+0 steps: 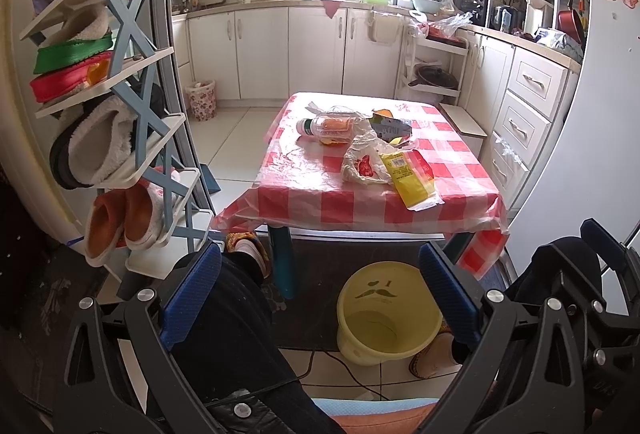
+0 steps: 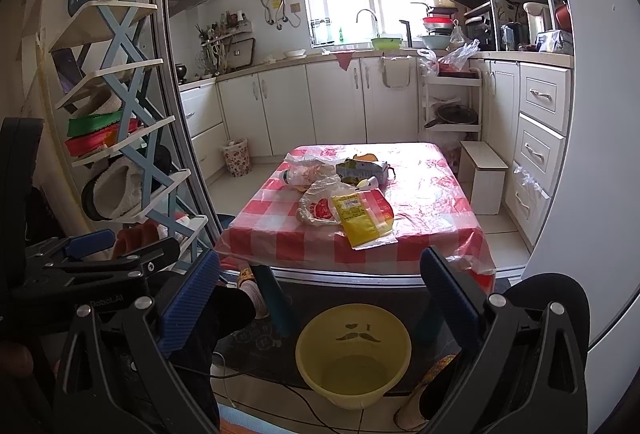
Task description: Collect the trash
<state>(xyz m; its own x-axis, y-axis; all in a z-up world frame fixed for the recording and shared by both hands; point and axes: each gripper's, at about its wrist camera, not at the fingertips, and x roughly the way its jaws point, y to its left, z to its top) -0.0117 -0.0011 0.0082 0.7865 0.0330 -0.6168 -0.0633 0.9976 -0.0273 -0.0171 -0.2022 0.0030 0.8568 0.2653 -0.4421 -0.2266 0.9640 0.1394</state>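
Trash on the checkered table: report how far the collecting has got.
Nothing looks done: the yellow bin on the floor appears empty. Nothing is in hand; the left tongs and right tongs are both open. Left on the table: yellow packet, plastic bag, bottle and a carton.

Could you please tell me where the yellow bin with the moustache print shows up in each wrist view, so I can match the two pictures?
Left wrist view: the yellow bin sits on the floor, lower centre-right, between the open fingers and below the table's near edge.
Right wrist view: the same bin is at lower centre, again framed by the open fingers.
Shared landmark: the yellow packet on the checked tablecloth.
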